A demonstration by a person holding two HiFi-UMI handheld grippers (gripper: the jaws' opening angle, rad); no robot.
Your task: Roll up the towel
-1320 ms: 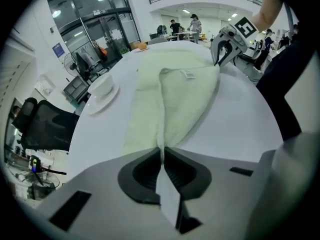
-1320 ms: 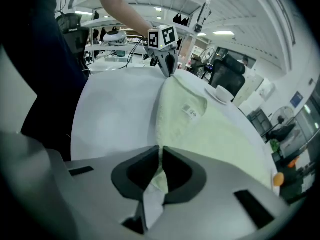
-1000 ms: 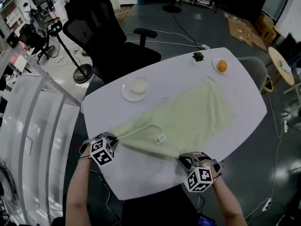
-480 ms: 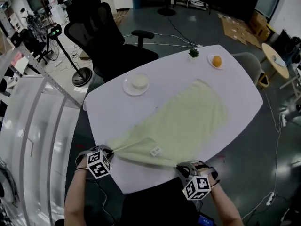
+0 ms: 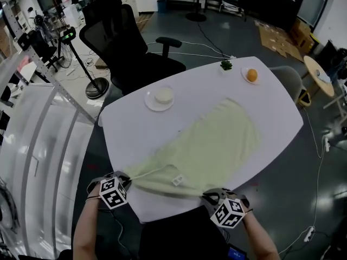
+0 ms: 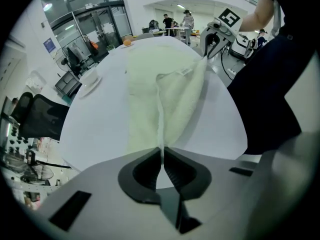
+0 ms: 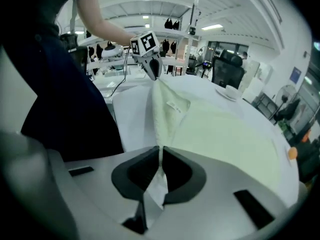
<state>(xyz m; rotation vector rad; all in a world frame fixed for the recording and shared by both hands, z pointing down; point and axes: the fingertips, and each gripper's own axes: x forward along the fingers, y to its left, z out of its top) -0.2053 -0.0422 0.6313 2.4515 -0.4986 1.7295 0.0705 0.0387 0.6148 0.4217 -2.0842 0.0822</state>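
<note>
A pale green towel [image 5: 209, 142] lies spread across the white table [image 5: 130, 129], its near edge lifted and stretched between my two grippers. My left gripper [image 5: 126, 179] is shut on the towel's near left corner [image 6: 161, 143] at the table's front edge. My right gripper [image 5: 209, 195] is shut on the near right corner [image 7: 160, 154]. A white label [image 5: 177, 180] hangs on the folded-over near edge. In the left gripper view the towel [image 6: 160, 69] runs away from the jaws toward the right gripper [image 6: 210, 44]. In the right gripper view the towel [image 7: 220, 134] leads to the left gripper [image 7: 150, 66].
On the table's far side stand a white plate with a pale round thing [image 5: 161, 98], a small green sprig [image 5: 226, 65] and a saucer with an orange [image 5: 251, 75]. A black office chair [image 5: 127, 42] stands behind the table. A white rack [image 5: 32, 145] is at the left.
Both grippers have pulled the towel's near edge toward me, and the whole towel has slid closer to the table's front edge. Both grips are unchanged.
</note>
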